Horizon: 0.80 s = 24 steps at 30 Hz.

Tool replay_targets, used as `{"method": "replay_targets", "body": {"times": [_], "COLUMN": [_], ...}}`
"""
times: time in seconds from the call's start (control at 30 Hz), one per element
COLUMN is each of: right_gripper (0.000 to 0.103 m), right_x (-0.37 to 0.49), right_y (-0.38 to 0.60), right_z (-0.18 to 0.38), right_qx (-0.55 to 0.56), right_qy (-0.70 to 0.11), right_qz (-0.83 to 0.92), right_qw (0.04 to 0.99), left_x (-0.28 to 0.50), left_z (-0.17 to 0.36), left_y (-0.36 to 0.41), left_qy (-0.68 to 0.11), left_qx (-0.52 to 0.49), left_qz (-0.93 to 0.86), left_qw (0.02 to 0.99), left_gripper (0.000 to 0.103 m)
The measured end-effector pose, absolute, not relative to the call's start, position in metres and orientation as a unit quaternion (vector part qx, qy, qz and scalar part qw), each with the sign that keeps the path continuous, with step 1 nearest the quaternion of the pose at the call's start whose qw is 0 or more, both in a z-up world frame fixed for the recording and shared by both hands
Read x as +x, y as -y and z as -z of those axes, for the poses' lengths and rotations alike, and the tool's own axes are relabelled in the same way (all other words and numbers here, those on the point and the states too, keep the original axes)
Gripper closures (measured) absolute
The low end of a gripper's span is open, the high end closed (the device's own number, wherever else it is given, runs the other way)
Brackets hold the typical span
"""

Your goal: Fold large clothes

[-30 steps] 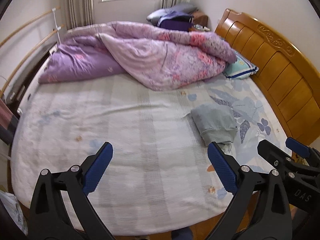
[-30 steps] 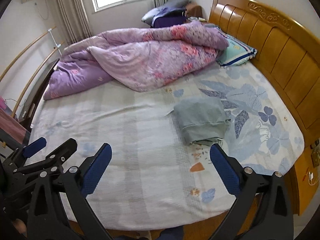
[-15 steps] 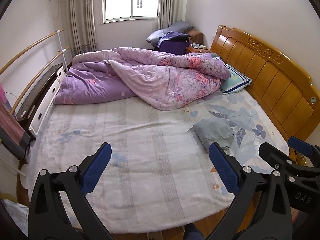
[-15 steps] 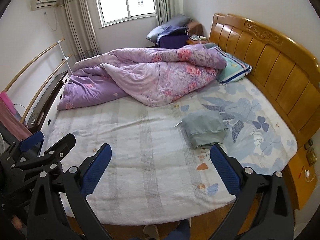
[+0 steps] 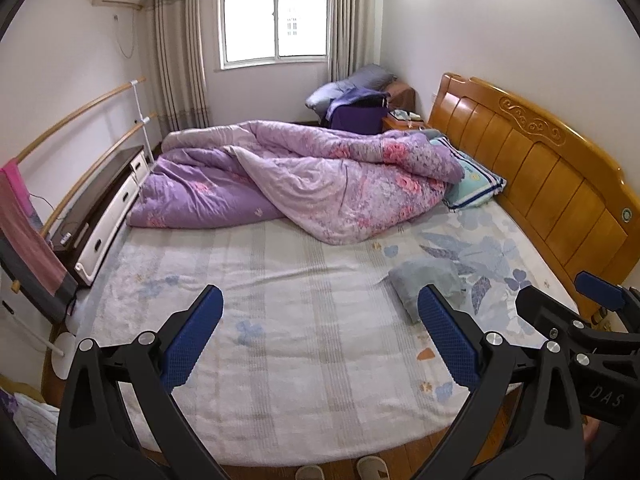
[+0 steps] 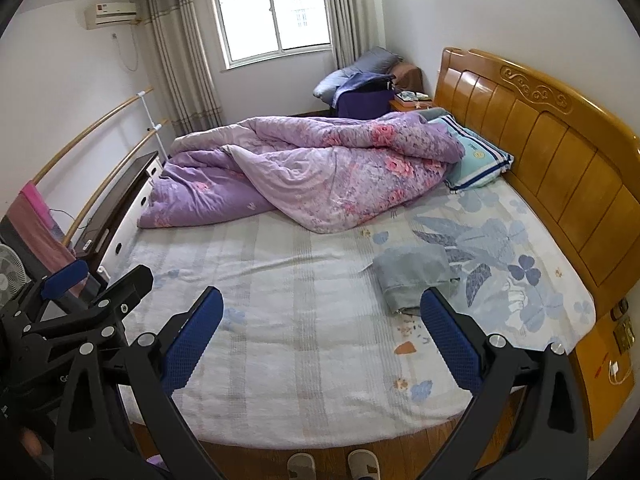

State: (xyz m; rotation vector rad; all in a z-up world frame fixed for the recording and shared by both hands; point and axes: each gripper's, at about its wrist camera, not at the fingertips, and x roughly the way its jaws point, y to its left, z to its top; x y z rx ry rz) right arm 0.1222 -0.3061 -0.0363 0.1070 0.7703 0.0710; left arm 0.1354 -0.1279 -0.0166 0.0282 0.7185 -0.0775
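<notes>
— Looking at the bed [image 5: 280, 360]? Grey folded garment [image 5: 428, 280] lying near the headboard side, close to the front edge, flat and neat.

— Holding anything? Left gripper [image 5: 320, 340] spread wide, empty. Right gripper [image 6: 320, 340] spread wide too, empty, both up above the front edge, well apart from the garment.

— Doing it well? Looks folded already. Best to check the edges, press flat, fetch another.

— Counting now? One garment. One purple quilt [image 5: 320, 184] bunched at the far edge. One striped pillow [image 5: 472, 180]. Two slippers [image 6: 332, 464] below.
</notes>
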Motion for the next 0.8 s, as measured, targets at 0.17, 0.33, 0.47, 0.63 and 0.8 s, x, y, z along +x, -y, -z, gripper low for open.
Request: {"method": "replay_targets", "body": {"times": [0.17, 0.33, 0.47, 0.63, 0.8], "right_gripper": [0.008, 0.008, 0.008, 0.008, 0.008], "right_x": [0.12, 0.119, 0.117, 0.115, 0.114], "right_y": [0.323, 0.34, 0.353, 0.36, 0.366], "right_z": [0.03, 0.025, 0.023, 0.023, 0.021], "right_qx": [0.038, 0.032, 0.035, 0.038, 0.04], "right_qy": [-0.373, -0.372, -0.369, -0.37, -0.37], "right_qz": [-0.053, -0.062, -0.068, -0.069, -0.069], "right_qw": [0.925, 0.926, 0.926, 0.926, 0.926], "left_x": [0.132, 0.135, 0.129, 0.129, 0.127], "left_z": [0.011, 0.008, 0.006, 0.008, 0.007], "left_y": [0.144, 0.167, 0.184, 0.192, 0.199], "left_qy": [-0.351, -0.35, -0.344, -0.35, -0.348], "left_qx": [-0.008, -0.001, 0.012, 0.007, 0.015], "left_qz": [0.03, 0.014, 0.001, 0.001, -0.001], "left_qw": [0.936, 0.937, 0.939, 0.937, 0.938], "left_gripper": [0.005, 0.005, 0.005, 0.005, 0.005]}}
